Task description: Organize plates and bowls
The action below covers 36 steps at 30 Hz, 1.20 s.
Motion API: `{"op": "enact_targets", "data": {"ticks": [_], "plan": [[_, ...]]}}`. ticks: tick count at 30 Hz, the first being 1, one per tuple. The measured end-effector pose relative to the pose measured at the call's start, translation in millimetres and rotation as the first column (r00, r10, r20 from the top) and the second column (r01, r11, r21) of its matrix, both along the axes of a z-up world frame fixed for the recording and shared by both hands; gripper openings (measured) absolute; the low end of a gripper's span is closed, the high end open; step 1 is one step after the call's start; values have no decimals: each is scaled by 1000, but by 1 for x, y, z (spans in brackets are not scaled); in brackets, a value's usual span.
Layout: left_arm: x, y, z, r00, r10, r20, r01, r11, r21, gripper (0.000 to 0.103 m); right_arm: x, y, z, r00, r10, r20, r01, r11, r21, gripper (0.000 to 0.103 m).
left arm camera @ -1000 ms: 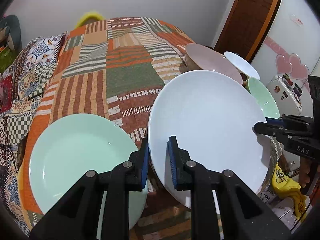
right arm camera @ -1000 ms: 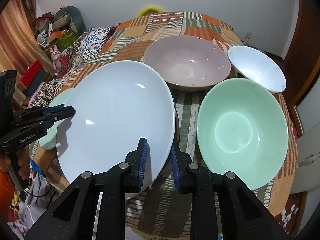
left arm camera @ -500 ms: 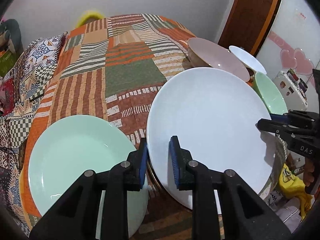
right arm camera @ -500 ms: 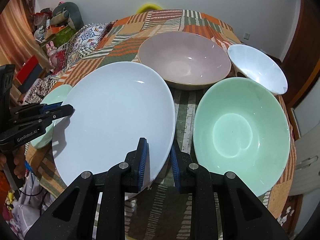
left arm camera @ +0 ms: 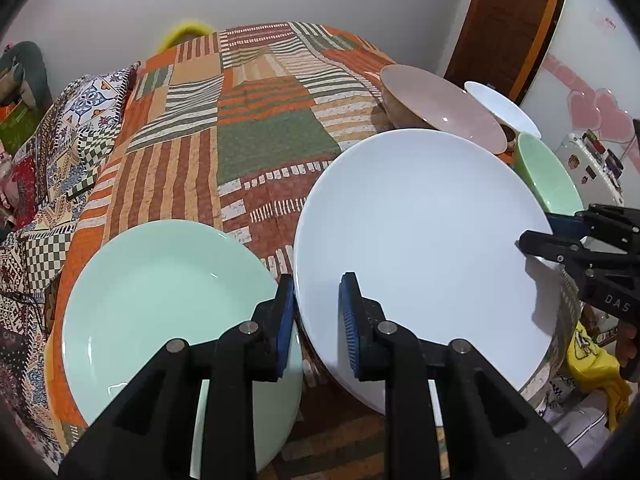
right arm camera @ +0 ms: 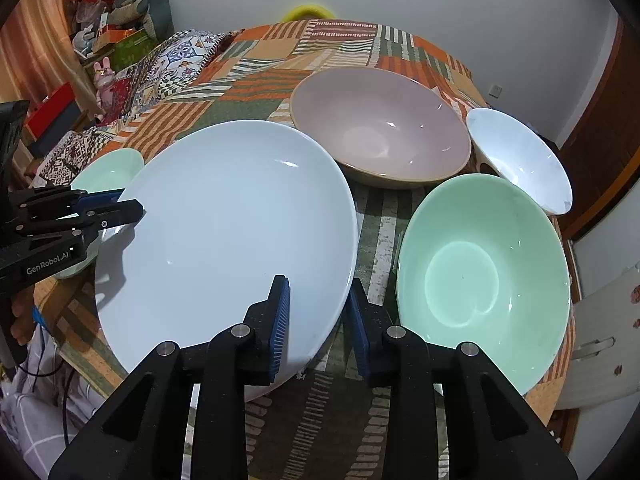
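A large white plate point(left arm camera: 420, 240) point(right arm camera: 224, 236) is held between both grippers above the patchwork bedspread. My left gripper point(left arm camera: 316, 320) is shut on its left rim and shows in the right wrist view point(right arm camera: 120, 208). My right gripper point(right arm camera: 318, 320) is shut on its right rim and shows in the left wrist view point(left arm camera: 536, 236). A mint green plate point(left arm camera: 168, 312) point(right arm camera: 108, 168) lies to the left. A pink bowl point(right arm camera: 380, 136) point(left arm camera: 436, 104), a green bowl point(right arm camera: 480, 276) point(left arm camera: 548, 176) and a small white bowl point(right arm camera: 520, 156) point(left arm camera: 500, 108) sit to the right.
The patchwork bedspread point(left arm camera: 248, 120) stretches back to a white wall. A wooden door point(left arm camera: 512, 20) stands at the right. Pillows and clutter point(right arm camera: 120, 20) lie at the far left. The bed's near edge drops off below the grippers.
The white plate and both grippers have shifted slightly; the plate now sits a little lower and closer to the green plate. The bowls have not moved.
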State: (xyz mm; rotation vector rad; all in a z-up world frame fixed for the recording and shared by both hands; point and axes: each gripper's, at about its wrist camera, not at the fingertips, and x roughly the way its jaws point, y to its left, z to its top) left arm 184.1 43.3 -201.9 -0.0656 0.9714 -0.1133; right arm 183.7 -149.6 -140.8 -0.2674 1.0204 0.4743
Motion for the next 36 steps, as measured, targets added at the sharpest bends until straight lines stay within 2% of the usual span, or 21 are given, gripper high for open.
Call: {"op": "enact_targets", "data": {"ticks": [5,10,18,20,22,23,26,32,36], "plan": [[-4,5,-1,1000,5,0,-5,1000,-11,22,-2,3,1,1000,10,1,-10,1000,-24,28],[-9,7,8,1000,5,30,-5,1000,-22,22,-4,1,5,1000,11,1,-11,1000,1,28],[-22,16,41,993,21,120,-15,999,-51,24,-13,10,34,996,52,66,-57,996,65,29],[-28,24,50,990,39,138,-33,998,-46,31,-14,15,42,995,67,75,-74,992,101,29],[-34,35,56,986,63,151,-57,997,-45,49,-15,22,48,993,82,84,-92,987,129,31],[-38,41,58,984,77,158,-71,996,-45,51,-15,27,50,992,91,86,-102,985,142,35],[-48,62,61,981,120,150,-115,992,-44,52,-16,45,52,989,123,83,-137,973,185,42],[-69,105,48,974,204,97,-201,979,-44,56,-12,90,46,978,202,56,-209,955,209,42],[-82,128,31,970,240,49,-239,971,-30,56,-2,117,33,971,238,4,-233,948,217,42]]}}
